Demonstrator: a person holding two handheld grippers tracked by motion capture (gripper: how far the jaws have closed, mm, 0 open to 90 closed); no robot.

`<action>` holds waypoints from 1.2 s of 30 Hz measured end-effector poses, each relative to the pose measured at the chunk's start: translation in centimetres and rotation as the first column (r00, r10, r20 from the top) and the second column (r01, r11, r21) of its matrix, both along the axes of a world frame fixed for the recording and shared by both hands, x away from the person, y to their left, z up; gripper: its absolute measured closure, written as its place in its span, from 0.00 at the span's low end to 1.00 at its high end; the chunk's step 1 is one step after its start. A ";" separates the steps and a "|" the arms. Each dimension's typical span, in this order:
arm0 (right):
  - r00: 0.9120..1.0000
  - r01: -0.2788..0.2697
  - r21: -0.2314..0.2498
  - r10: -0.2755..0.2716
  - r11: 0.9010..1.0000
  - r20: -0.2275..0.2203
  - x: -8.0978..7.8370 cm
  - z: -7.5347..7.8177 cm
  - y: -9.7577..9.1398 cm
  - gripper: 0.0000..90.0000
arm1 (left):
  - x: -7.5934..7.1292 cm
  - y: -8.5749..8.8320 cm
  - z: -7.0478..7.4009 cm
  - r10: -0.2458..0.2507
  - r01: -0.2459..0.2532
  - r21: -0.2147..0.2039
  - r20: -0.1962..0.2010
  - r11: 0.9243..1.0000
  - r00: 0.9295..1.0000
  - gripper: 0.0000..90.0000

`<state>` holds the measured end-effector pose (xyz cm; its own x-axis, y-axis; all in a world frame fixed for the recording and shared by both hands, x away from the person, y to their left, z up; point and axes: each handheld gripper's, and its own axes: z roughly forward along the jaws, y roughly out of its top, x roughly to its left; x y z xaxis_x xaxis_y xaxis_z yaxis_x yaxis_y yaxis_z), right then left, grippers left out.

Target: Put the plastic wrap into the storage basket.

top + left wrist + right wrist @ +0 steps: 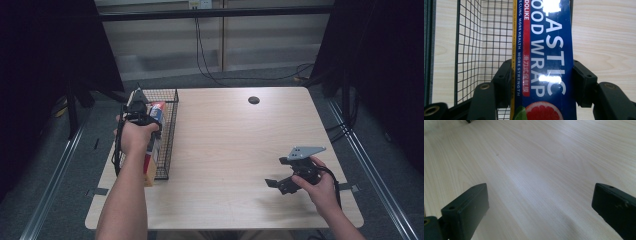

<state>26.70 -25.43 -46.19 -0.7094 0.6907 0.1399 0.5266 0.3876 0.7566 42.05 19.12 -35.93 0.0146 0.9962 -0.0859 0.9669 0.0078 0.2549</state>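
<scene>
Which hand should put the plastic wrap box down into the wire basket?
Left. Its tongs already clamp the plastic wrap box right at the wire basket. The right tongs are open, holding nothing, far across the table.

Wooden table (235, 150), grey floor (75, 165), black curtains (45, 45)
</scene>
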 end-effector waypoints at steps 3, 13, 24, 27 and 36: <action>1.000 -0.001 -0.001 0.001 1.000 0.005 0.0 0.0 0.0 0.01 | 0.0 0.1 -0.2 0.005 -0.005 -0.007 -0.006 1.000 1.000 0.49; 1.000 0.001 0.007 -0.001 1.000 0.001 -0.1 0.0 -0.1 0.01 | 0.3 0.1 -1.2 0.006 -0.006 0.000 -0.009 1.000 1.000 0.49; 1.000 0.005 0.005 -0.005 1.000 0.000 0.0 0.0 -0.2 0.01 | 0.6 0.1 -2.1 0.009 -0.008 0.003 -0.025 1.000 1.000 0.48; 1.000 0.003 0.004 -0.003 1.000 -0.001 0.0 0.0 -0.2 0.01 | 0.7 0.1 -2.1 0.008 -0.008 -0.009 -0.035 1.000 0.999 0.48; 1.000 0.000 0.004 0.000 1.000 0.002 0.0 0.0 -0.2 0.01 | 0.7 0.3 -2.2 0.004 -0.004 0.003 -0.039 1.000 0.999 0.48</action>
